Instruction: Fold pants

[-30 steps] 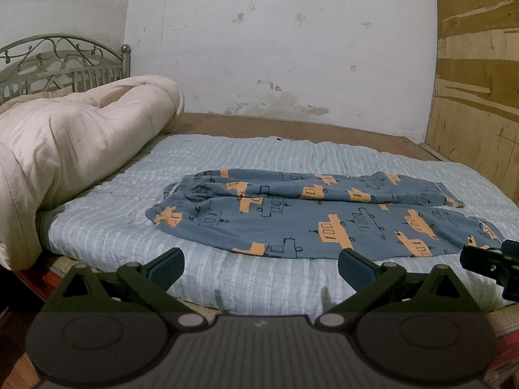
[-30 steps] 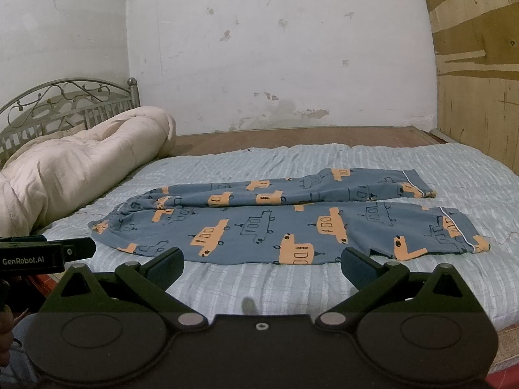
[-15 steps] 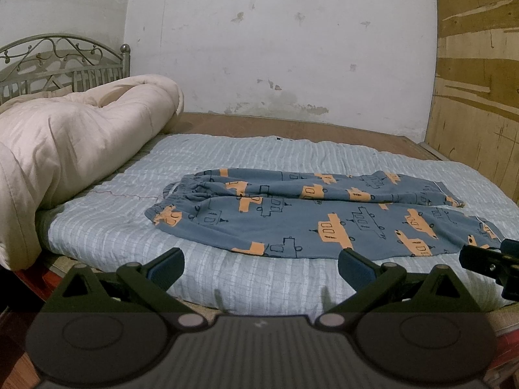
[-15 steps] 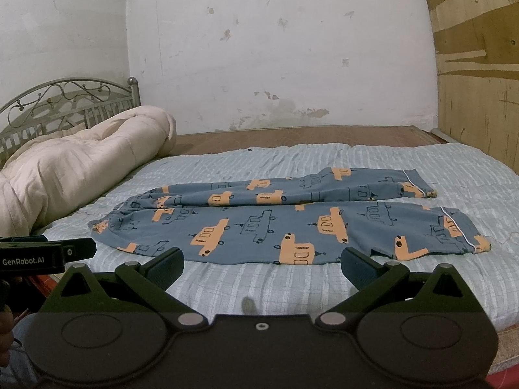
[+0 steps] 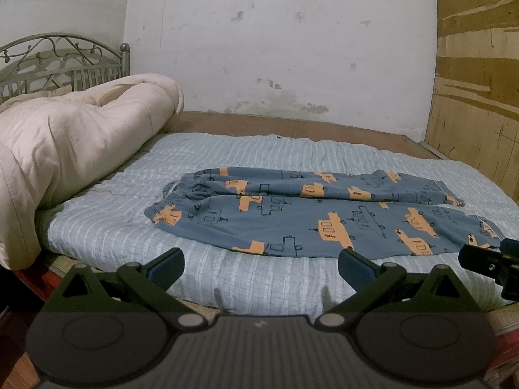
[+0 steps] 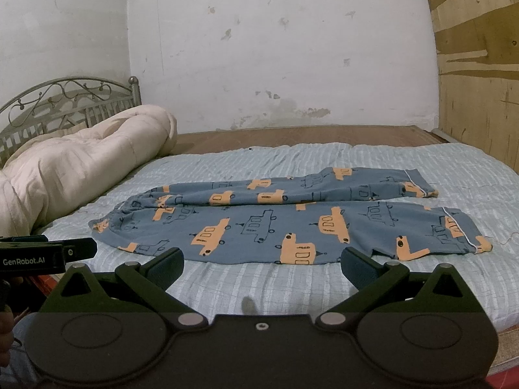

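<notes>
pants (image 5: 324, 217) lie lengthwise across the bed (image 5: 259, 278) just ahead, waistband by my left gripper (image 5: 261, 264), cuffs by my right gripper (image 6: 262, 264), both spread wide, holding nothing

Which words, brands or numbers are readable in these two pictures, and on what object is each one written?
"GenRobot.AI": white letters on the side of the left gripper, seen in the right wrist view.
The pants carry only drawn orange and outlined vehicles, no readable words.
No other text is readable.
</notes>
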Demonstrator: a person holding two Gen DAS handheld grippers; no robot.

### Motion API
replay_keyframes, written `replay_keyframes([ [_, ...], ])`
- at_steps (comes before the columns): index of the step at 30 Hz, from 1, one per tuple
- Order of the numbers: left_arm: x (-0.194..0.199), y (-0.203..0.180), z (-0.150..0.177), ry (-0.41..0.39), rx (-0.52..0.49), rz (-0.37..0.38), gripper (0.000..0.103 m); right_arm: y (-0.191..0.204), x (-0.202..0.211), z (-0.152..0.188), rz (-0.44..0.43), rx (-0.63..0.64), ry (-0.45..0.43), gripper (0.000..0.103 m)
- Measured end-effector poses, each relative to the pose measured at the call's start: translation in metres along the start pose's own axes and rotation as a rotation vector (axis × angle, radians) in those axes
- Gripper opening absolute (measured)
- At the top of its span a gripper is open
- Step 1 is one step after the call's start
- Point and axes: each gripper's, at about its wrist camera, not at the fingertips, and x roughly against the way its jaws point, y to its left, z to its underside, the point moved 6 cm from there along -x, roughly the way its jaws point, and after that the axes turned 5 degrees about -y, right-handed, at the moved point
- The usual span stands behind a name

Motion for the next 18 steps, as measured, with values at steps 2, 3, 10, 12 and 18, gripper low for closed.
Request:
replay_keyframes([
  [2, 0.000, 0.001, 0.000, 0.001, 0.000, 0.000, 0.103, 0.000, -0.001, 0.000, 0.001, 0.000, 0.001, 0.102],
  [3, 0.000, 0.001, 0.000, 0.002, 0.000, 0.000, 0.103, 0.000, -0.001, 0.001, 0.002, -0.001, 0.002, 0.102],
  [10, -0.007, -0.003, 0.013, 0.027, -0.003, -0.005, 0.103, -0.001, 0.001, -0.003, 0.000, -0.001, 0.007, 0.102],
  [12, -0.010, -0.003, 0.014, 0.050, -0.005, -0.011, 0.103, 0.001, -0.005, 0.006, -0.002, -0.002, 0.015, 0.102],
  [18, -0.019, 0.001, 0.014, 0.103, 0.002, -0.010, 0.103, 0.001, -0.012, 0.004, -0.012, -0.008, 0.039, 0.102],
])
